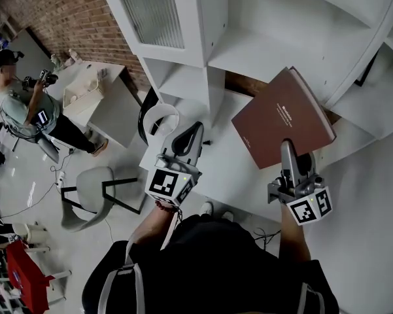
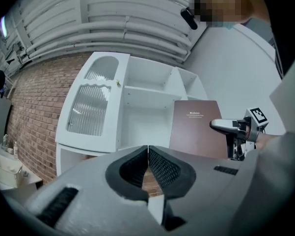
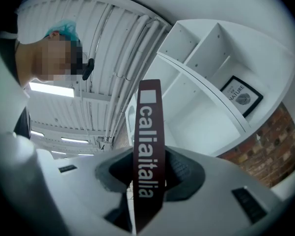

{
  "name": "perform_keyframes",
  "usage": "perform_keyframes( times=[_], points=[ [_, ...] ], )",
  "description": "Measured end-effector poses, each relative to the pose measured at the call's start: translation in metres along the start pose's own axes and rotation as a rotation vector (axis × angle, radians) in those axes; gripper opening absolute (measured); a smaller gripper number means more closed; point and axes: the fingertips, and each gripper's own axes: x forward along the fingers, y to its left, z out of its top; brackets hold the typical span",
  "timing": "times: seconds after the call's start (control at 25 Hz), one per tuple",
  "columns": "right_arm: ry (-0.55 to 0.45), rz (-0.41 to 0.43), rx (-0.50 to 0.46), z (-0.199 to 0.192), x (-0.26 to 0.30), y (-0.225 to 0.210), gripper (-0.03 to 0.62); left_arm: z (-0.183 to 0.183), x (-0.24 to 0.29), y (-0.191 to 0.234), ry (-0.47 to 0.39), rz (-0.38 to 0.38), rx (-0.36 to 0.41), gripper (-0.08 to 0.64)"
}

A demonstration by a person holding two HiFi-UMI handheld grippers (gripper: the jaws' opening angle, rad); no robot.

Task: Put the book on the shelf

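Edgewise, the book (image 3: 148,127) shows only spine — right claw (image 3: 148,178) clamped.

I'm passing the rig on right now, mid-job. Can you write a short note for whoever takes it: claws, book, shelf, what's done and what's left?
Left claw: shut, empty, held low in front of the shelf.
Right claw: shut on the book, clamped across its spine edge.
Book: held in the air, raised toward the white shelf, not seen resting on any board.
Shelf: open compartments ahead; one holds a framed picture.
Done: book gripped and lifted to the shelf.
Left: slide it into an open compartment, then release.
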Motion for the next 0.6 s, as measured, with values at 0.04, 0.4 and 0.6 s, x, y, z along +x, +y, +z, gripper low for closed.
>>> perform_keyframes(
  times=[0.04, 0.4, 0.6],
  points=[
    [-0.005, -0.002, -0.006, 0.002, 0.008, 0.0, 0.147, 0.004, 0.003, 0.005, -0.006, -0.001, 0.0, 0.02],
    [-0.022, -0.012, -0.063, 0.012, 0.077, 0.002, 0.147, 0.018, 0.033, 0.052, 0.005, 0.008, 0.012, 0.02],
    [-0.015, -0.011, -0.088, 0.015, 0.09, 0.005, 0.147, 0.03, 0.042, 0.057, -0.031, -0.003, 0.041, 0.02]
  ],
)
